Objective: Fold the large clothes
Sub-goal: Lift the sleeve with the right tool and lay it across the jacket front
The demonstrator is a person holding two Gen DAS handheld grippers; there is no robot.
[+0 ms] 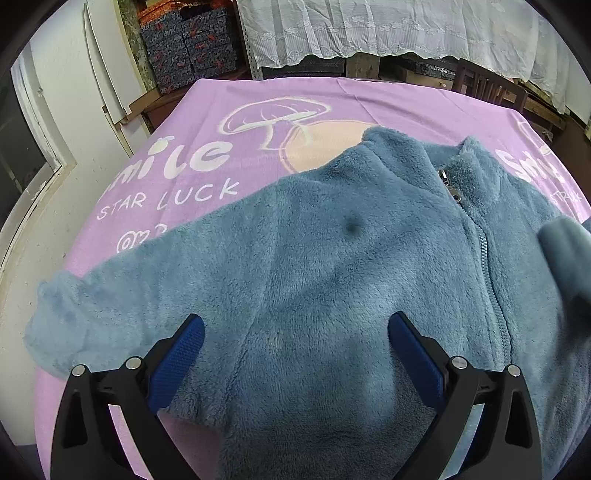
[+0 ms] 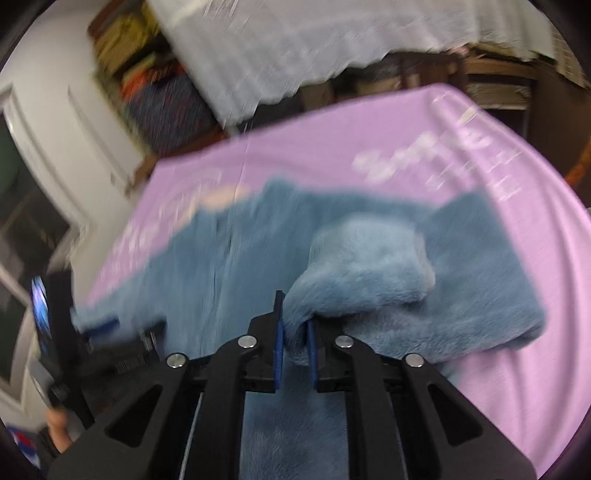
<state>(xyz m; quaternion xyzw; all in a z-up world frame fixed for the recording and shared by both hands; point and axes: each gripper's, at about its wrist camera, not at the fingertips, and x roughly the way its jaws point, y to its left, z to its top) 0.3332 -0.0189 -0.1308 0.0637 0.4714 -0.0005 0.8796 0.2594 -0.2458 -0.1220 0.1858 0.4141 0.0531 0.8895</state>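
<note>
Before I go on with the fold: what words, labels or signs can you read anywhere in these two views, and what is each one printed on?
"Smile": white letters on the purple bed cover, left of the blue fleece jacket; the first letters are partly hidden.
"STAR LUCK": white, below it, same cover.
A second "Smile" at the cover's right edge, cut off; the small line under it is unreadable.
Right wrist view: the print is too blurred to read.
Jacket: no text visible.

Domestic storeroom or spare room; lilac printed sheet (image 1: pixel 295 99) covers the surface; patterned storage boxes (image 1: pixel 188 48) stacked at eleven o'clock; white lace cloth (image 1: pixel 388 29) draped over wooden shelving at twelve; white door (image 1: pixel 107 66) at ten.
</note>
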